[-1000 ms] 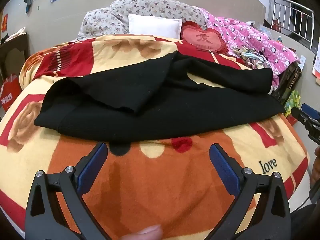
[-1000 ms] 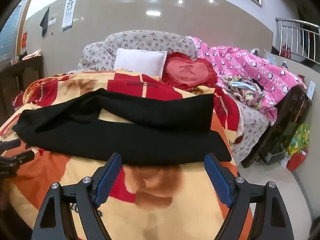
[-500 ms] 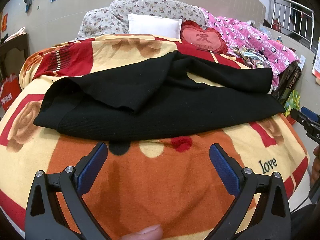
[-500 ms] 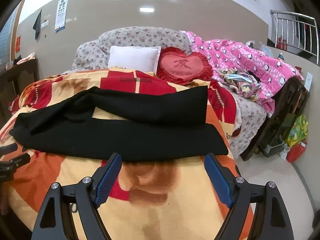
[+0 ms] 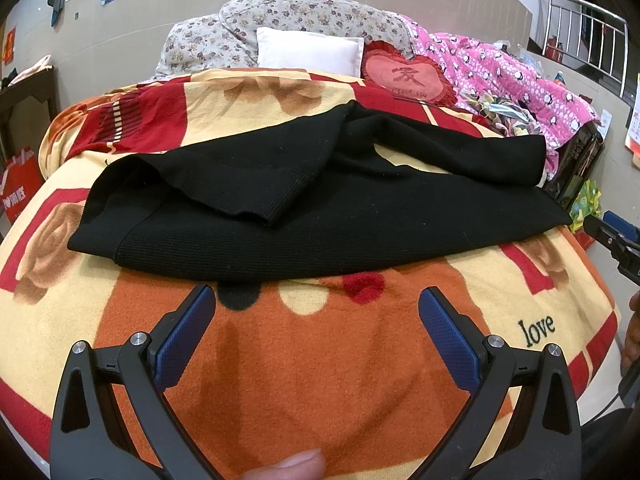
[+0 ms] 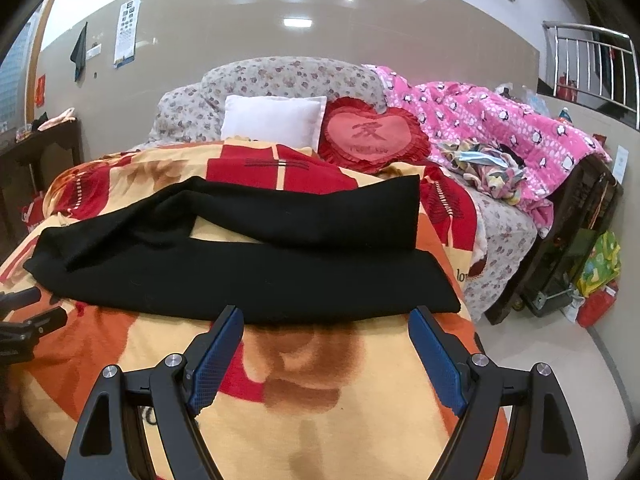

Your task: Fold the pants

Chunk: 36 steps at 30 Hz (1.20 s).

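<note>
Black pants [image 5: 320,216] lie spread across the blanket [image 5: 304,360] on the bed, one leg folded over. Left claw [image 5: 316,304] and right claw [image 6: 326,320] both stand wide, empty, just short of the pants' near edge.

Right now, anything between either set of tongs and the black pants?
Nothing visible. Left tongs and right tongs hang open, and only bare blanket lies before the near edge of the black pants.
</note>
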### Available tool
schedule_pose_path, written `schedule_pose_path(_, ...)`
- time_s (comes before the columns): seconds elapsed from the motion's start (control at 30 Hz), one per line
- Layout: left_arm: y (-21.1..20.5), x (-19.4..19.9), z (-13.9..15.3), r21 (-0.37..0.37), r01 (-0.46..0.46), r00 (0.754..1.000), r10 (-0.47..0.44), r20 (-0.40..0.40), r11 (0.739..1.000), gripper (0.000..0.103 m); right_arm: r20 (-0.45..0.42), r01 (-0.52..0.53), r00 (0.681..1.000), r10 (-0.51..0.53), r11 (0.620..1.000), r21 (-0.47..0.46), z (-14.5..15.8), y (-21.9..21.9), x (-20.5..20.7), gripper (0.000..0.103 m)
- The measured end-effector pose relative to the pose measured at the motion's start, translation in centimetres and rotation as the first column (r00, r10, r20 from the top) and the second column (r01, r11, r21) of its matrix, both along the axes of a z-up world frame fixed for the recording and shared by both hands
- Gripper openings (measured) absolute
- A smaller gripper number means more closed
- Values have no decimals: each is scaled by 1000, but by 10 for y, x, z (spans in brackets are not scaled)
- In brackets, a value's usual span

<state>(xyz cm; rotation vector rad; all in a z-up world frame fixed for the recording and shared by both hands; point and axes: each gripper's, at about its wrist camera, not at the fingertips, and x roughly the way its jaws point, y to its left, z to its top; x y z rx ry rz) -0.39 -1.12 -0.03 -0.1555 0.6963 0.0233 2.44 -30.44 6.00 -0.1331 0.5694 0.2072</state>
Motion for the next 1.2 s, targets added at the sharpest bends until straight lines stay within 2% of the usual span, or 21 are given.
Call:
schedule_pose_path(0.93, 0, 0, 0, 0, 3, 1000, -3, 5, 1000, 102, -11, -2, 1000, 2, 1000, -2, -1, 1, 1, 83)
schedule_pose_path(1.2, -2, -3, 5, 59, -17, 1000, 16, 5, 998, 102, 33, -17, 999, 16, 999, 44, 10, 5, -6, 83)
